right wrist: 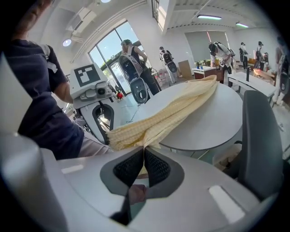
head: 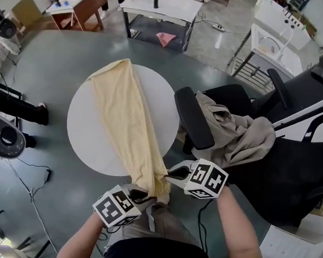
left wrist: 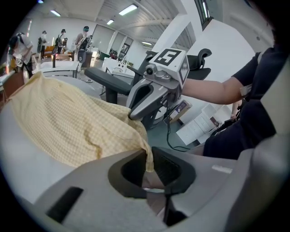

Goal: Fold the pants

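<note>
Your left claw [head: 141, 196] and right claw [head: 172, 174] each pinch the near end of the yellow pants [head: 126, 114], which stretch across the round white surface [head: 86, 131] toward its far edge.

No words, numbers or brand names can be read anywhere. The only printed signs are black-and-white square marker patterns. They are on the left cube [head: 116, 205] of the left gripper [head: 144, 195] and on the right cube [head: 207, 179] of the right gripper [head: 169, 174]. They are coded blocks, not letters or digits.
</note>
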